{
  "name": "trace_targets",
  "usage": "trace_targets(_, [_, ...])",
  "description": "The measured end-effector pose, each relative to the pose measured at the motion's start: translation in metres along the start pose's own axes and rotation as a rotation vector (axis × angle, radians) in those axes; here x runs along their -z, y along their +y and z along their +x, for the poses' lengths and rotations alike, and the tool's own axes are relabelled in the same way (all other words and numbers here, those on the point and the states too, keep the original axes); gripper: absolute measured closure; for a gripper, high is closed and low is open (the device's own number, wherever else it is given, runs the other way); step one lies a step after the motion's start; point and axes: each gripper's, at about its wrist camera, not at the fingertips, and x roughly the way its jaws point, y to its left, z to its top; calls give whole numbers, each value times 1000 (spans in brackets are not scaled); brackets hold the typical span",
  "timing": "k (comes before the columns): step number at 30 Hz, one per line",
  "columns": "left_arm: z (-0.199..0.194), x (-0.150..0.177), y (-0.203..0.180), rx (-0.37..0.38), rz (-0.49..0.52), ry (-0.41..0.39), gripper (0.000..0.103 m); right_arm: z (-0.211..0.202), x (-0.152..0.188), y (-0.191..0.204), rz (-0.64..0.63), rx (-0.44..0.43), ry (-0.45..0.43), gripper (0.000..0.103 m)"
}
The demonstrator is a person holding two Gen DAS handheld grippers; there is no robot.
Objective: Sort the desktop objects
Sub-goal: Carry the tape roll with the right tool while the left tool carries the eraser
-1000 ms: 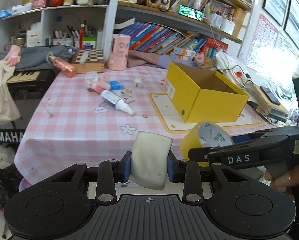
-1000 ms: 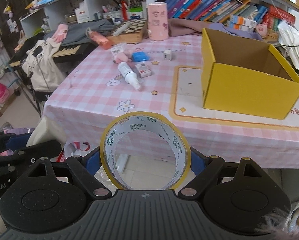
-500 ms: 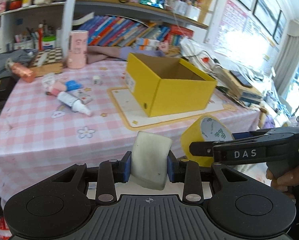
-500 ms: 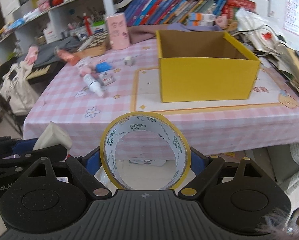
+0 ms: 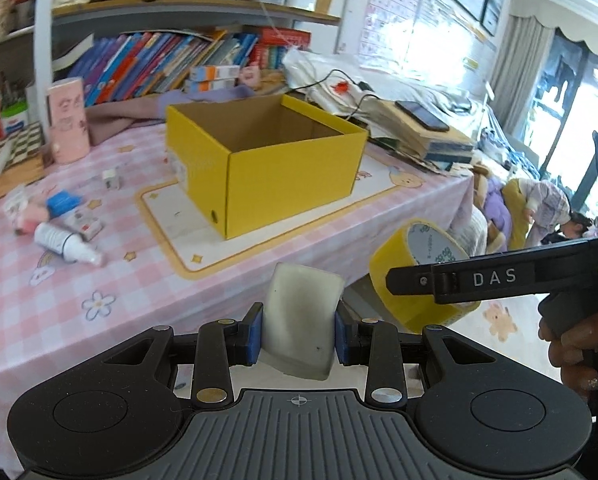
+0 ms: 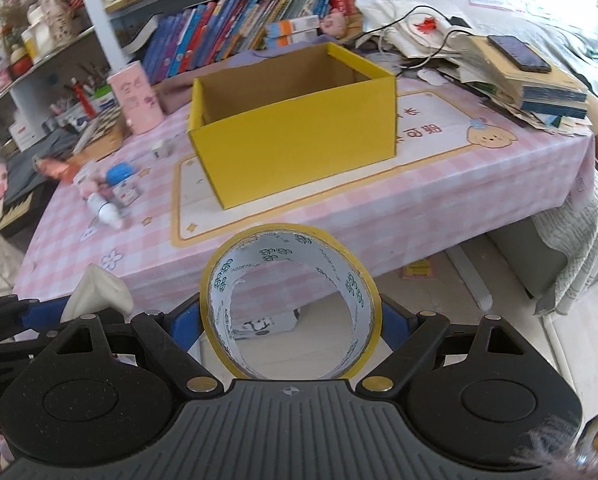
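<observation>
Nearest the cameras, a white eraser [image 5: 299,324] is being gripped in the left claw [image 5: 298,330], its blue pads pressed on either side, while a tape roll [image 6: 289,304] is being clamped across its width in the right claw [image 6: 290,320]; both things are being held in the air just off the near edge of the surface [image 5: 99,280]. The carrying step appears to be in hand: two things are being brought toward the yellow box [image 5: 267,160], which is standing open on a mat [image 5: 187,236] in the middle of the surface. The next move is judged to call for each claw to be lifted over the box's near wall and only then opened, so that nothing is dropped short onto the mat. Farther left, a white bottle [image 5: 65,244], a blue cap [image 5: 63,202] and a small cube [image 5: 112,178] are lying loose, not yet sorted; a pink canister [image 5: 68,120] is standing behind them. Compared with a second ago, the box is being seen more centrally and the loose things have been pushed toward the left edge, while both grips are being kept unchanged.
</observation>
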Motion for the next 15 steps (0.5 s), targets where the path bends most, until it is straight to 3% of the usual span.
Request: trace_targets(15, [24, -20, 5, 15, 6, 17, 70, 12, -19, -1, -50, 12, -12, 17])
